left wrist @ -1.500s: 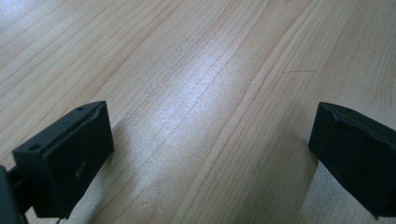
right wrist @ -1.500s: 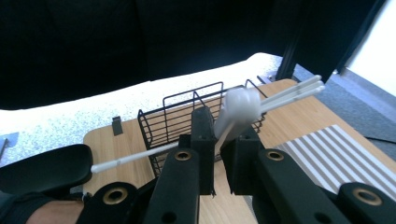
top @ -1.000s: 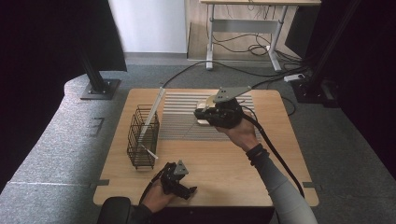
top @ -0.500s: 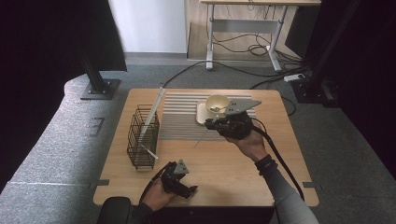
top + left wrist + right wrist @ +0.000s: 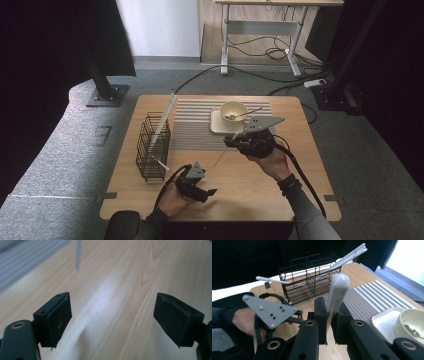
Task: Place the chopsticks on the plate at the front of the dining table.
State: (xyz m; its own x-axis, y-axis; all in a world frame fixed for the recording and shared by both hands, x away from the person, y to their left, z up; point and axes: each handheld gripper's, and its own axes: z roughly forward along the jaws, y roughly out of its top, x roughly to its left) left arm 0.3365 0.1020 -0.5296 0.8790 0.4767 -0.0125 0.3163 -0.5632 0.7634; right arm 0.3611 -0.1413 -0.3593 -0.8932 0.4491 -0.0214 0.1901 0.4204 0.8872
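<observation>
My right gripper [image 5: 231,143] hovers over the near edge of the striped mat [image 5: 195,125], shut on a long white utensil [image 5: 222,154] that slants down toward the table. In the right gripper view the jaws [image 5: 330,312] clamp its rounded white handle [image 5: 337,290]. My left gripper [image 5: 209,192] sits low by the front edge, open, with bare wood between its pads [image 5: 57,320]; its jaws have just been closing a little. A cream bowl [image 5: 233,110] with a spoon in it stands on a small white plate [image 5: 216,127].
A black wire basket [image 5: 152,147] stands at the left of the table with long white utensils [image 5: 342,258] leaning out of it. The other hand's grey plate [image 5: 269,310] shows in front of the basket. Table edges lie near both hands.
My right gripper has come off the bowl toward the near side and lower, carrying the white utensil. The bowl and spoon are now uncovered. The left gripper has hardly shifted.
</observation>
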